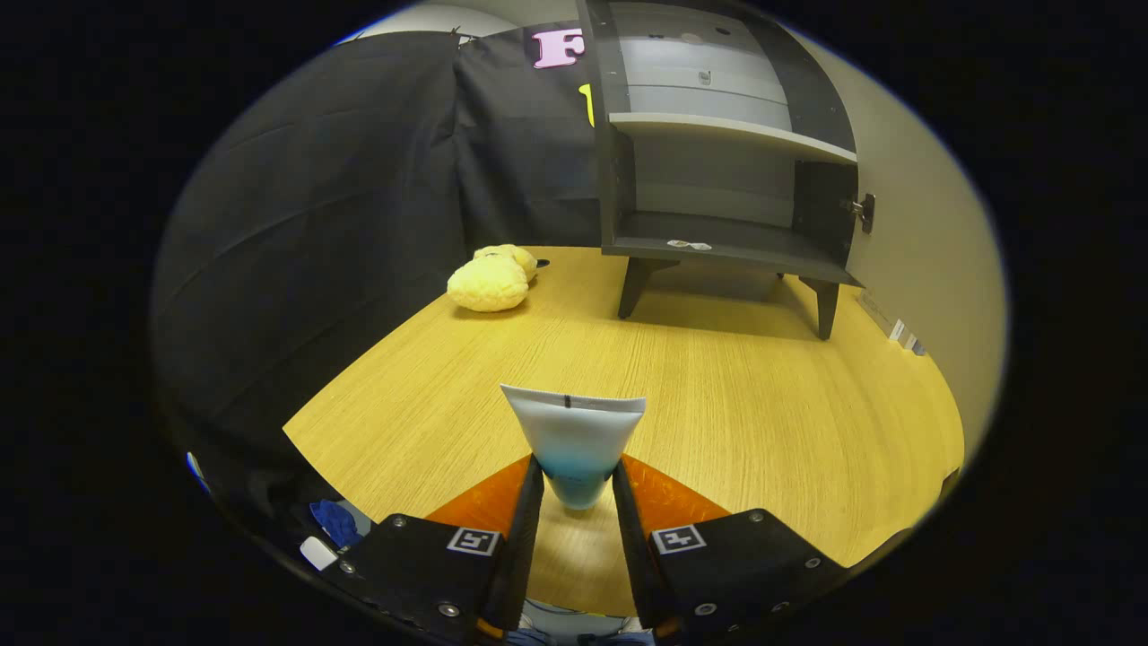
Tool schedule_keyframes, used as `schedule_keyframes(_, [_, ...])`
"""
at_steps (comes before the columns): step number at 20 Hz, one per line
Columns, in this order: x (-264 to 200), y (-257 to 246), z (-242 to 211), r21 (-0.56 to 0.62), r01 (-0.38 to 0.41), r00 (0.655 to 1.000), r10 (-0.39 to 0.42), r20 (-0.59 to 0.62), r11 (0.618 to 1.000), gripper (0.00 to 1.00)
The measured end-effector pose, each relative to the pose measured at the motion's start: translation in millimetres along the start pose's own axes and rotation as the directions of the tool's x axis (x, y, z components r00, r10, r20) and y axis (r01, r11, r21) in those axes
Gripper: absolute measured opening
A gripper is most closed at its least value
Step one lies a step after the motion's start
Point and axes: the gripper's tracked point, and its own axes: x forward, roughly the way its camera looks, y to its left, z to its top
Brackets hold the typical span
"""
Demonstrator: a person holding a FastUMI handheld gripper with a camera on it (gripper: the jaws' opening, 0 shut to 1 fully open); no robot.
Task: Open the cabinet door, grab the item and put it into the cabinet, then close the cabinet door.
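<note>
I've got the tube (574, 440) pinched in the tool (577, 489), both fingers pressing its lower, narrower end, so the wide crimped end sticks out ahead of the fingers and above the surface (717, 386). Holding it low like that prob. keeps the flat end leading, which should suit sliding it onto a shelf. Cabinet (726, 161) stands well beyond the fingers, a bit to the right, on short legs; door already swung open w/ a hinge showing at its right side, so the interior faces me: the opening step looks done, carry to the cabinet is what's left, then closing. Bottom shelf (717, 240) looks the easier target, lowest & mostly bare. Tube itself: soft plastic, white at the flat crimped top, fading to blue-green twd the grip, small dark mark on the crimp. Yellow plush (491, 280) lies far left, off my path.
</note>
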Motion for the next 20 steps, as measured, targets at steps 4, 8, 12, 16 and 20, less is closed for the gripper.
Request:
schedule_keyframes(4, [-10.1, -13.8, 35.4, 0.009, 0.004, 0.999, -0.005, 0.038, 1.0, 0.47])
schedule_keyframes(8, [-18.2, -30.5, 71.7, 0.006, 0.02, 0.996, -0.021, 0.089, 1.0, 0.47])
schedule_keyframes(12, [-22.0, -46.1, 104.3, 0.006, 0.03, 0.993, -0.031, 0.117, 1.0, 0.47])
schedule_keyframes(16, [-24.6, -61.5, 141.7, -0.004, 0.044, 0.988, -0.043, 0.151, 0.999, 0.47])
schedule_keyframes(20, [-25.0, -73.0, 179.5, -0.008, 0.052, 0.981, -0.049, 0.189, 0.999, 0.48])
